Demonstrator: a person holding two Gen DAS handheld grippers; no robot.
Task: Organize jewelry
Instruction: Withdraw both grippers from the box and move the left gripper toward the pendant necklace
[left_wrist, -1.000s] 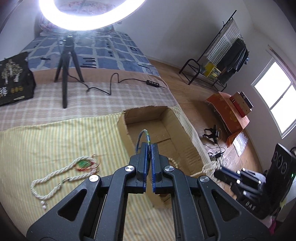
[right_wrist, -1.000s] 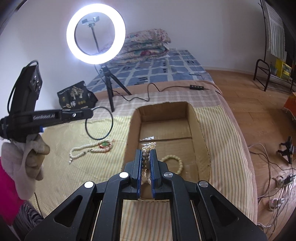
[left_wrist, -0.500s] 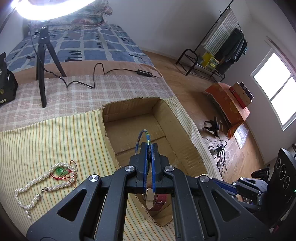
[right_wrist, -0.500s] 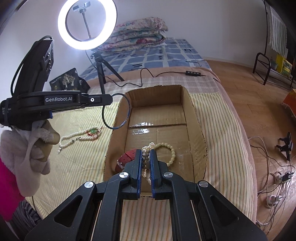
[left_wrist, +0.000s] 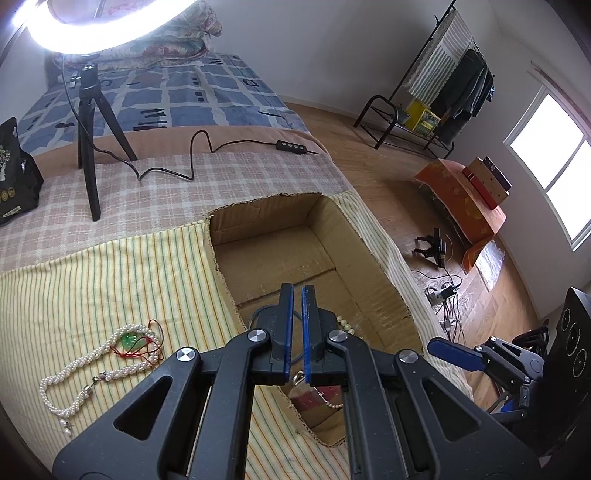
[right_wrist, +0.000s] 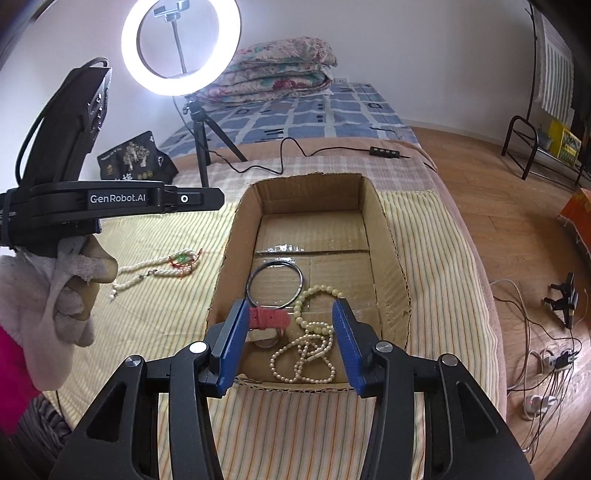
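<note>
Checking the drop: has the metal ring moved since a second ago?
Yes. The ring, earlier held up left of the box in the left gripper, now lies flat on the box floor.

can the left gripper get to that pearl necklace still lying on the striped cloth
Probably yes. The pearl necklace lies in the open on the striped cloth, left of the cardboard box, with nothing over it. The left gripper holds nothing and hovers over the box nearby.

The cardboard box is matt brown corrugated board with rough torn edges and a glossy tape strip on its floor. Inside it lie a shiny metal ring, smooth glossy pearl strands and a red woven band. Beside the box, striped cloth looks soft and matt.
</note>
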